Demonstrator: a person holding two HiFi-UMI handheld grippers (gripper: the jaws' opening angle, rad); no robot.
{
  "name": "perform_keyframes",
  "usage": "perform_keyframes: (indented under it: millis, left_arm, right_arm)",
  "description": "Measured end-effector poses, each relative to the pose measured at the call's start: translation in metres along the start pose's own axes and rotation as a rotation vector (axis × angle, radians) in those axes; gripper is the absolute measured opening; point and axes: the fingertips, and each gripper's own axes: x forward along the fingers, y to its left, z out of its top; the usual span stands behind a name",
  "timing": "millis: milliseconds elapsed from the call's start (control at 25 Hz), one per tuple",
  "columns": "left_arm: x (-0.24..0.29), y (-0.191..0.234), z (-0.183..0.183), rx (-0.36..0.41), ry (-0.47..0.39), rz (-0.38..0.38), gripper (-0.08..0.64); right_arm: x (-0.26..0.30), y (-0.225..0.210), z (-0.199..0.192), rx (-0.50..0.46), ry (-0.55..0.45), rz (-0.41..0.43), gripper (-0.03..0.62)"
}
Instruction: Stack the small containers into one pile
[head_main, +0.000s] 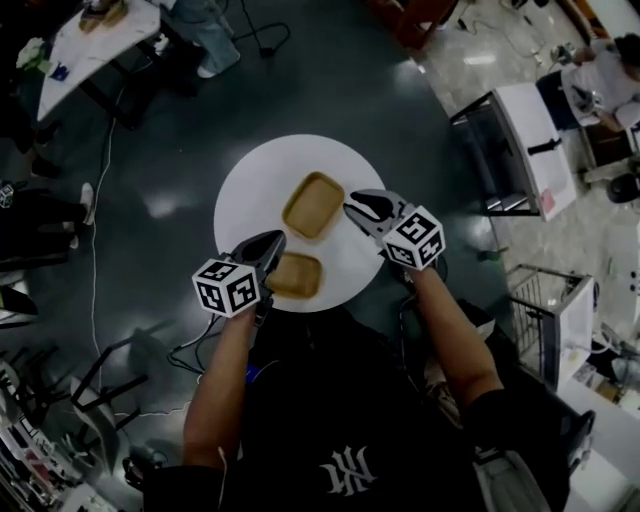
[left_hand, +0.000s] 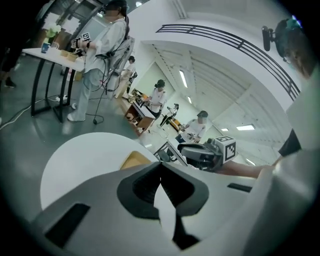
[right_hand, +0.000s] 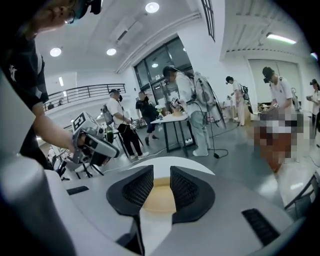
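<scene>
From the head view, the two small tan containers lie apart on the round white surface. The far container is near the middle and the near container is close to my edge, so nothing is stacked yet. My left hand-held gripper hangs just over the near container's far corner. My right hand-held gripper points at the far container's right rim, which I judge is the side I mean to take it by. In the left gripper view, the jaws are pressed together with nothing between them. A tan corner, probably the far container's, shows just past them, and the right hand-held gripper sits beyond it. This hand seems to be only waiting out of the way. In the right gripper view, the jaws stand apart. The tan container fills the gap low between the pads, but they do not press on it, so it is lined up for a grasp and not held.
</scene>
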Motion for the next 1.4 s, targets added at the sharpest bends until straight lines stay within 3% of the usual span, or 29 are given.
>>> perform_keyframes:
  millis: [360,600,920,1200,1400]
  left_arm:
    - [0.029,0.030,-0.050,-0.283,-0.051,0.133,0.005]
    - [0.042,0.047,-0.075,-0.488,-0.065,0.132,0.028]
    - [0.059,0.067,-0.091,-0.558,-0.047,0.193,0.103]
    - [0.074,0.071,-0.100,-0.586,-0.022,0.228,0.104]
    - [0.076,0.070,-0.094,-0.634,-0.050,0.208,0.095]
  right_arm:
    - [0.030,-0.039,-0.032,-0.017,0.116,0.077,0.109]
    - [0.057,-0.059,-0.055,-0.009,0.196,0.095,0.114]
    - [0.083,-0.072,-0.077,-0.020,0.268,0.112,0.114]
    - [0.088,-0.084,-0.093,-0.015,0.318,0.098,0.114]
    - [0.095,-0.084,-0.100,-0.006,0.333,0.099,0.112]
